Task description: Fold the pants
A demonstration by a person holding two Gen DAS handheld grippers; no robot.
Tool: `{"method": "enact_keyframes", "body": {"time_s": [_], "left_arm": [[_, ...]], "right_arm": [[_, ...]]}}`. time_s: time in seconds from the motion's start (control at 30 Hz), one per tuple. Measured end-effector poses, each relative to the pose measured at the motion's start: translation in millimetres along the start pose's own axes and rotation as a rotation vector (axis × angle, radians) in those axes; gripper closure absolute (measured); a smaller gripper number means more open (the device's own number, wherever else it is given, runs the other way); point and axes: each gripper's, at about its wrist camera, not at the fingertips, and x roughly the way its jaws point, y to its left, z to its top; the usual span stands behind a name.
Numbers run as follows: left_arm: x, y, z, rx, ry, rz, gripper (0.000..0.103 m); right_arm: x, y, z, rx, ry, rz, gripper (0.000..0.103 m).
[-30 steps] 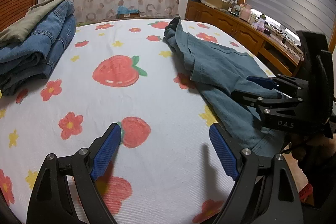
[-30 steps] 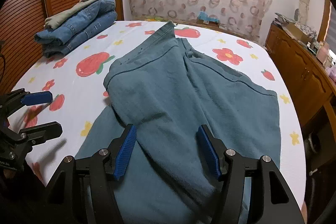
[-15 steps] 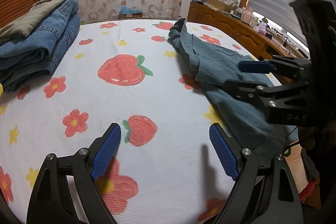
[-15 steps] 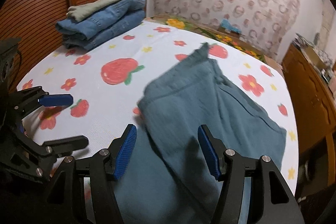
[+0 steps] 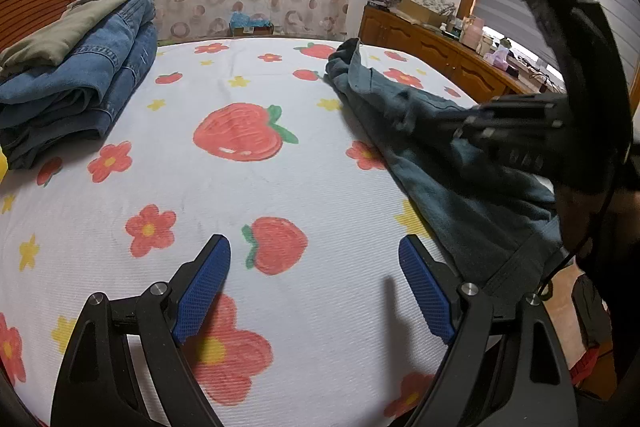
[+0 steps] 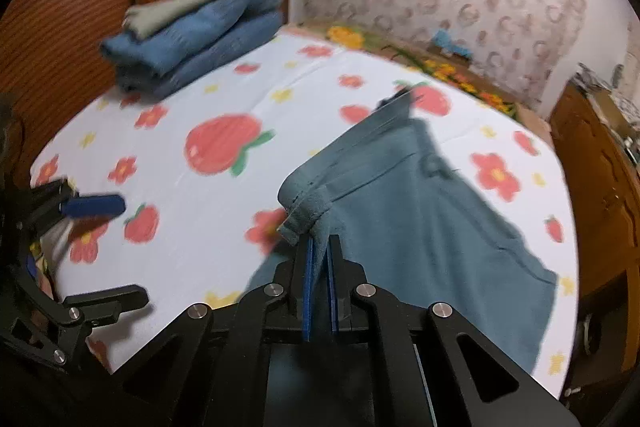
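Grey-teal pants (image 6: 420, 211) lie on the right side of the bed; they also show in the left wrist view (image 5: 452, 179). My right gripper (image 6: 320, 259) is shut on a fold of the pants fabric and lifts it off the sheet; it appears blurred in the left wrist view (image 5: 472, 123). My left gripper (image 5: 314, 287) is open and empty, low over the sheet near the front edge, left of the pants; it also shows in the right wrist view (image 6: 108, 251).
The bed (image 5: 240, 187) has a white sheet printed with strawberries and flowers. A stack of folded jeans (image 5: 76, 83) with an olive garment on top sits at the far left. A wooden dresser (image 5: 440, 51) stands to the right. A wooden panel (image 6: 80, 7) is behind the stack.
My right gripper went from open over the pants to shut on a fold of them and has lifted it, bunching the fabric. The left gripper has barely moved and stays open.
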Motion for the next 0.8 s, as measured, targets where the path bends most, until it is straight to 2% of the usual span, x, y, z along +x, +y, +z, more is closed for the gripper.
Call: {"method": "enact_keyframes", "body": {"time_s": [0.13, 0.3, 0.5, 0.63, 0.8], "left_arm": [[0, 0, 0, 0.002, 0.0, -0.001, 0.016], [-1, 0, -1, 0.004, -0.001, -0.002, 0.016], [-2, -2, -1, 0.011, -0.004, -0.003, 0.016], [-2, -4, 0, 0.013, -0.008, -0.006, 0.016], [-1, -8, 1, 0.023, -0.01, -0.009, 0.016]], "right_arm": [[-16, -20, 1, 0.052, -0.041, -0.013, 0.097], [-34, -49, -6, 0.105, -0.065, -0.07, 0.097], [-34, -79, -12, 0.168, -0.041, -0.189, 0.097], [-36, -85, -16, 0.195, -0.035, -0.207, 0.095], [-35, -80, -20, 0.192, -0.021, -0.187, 0.075]]}}
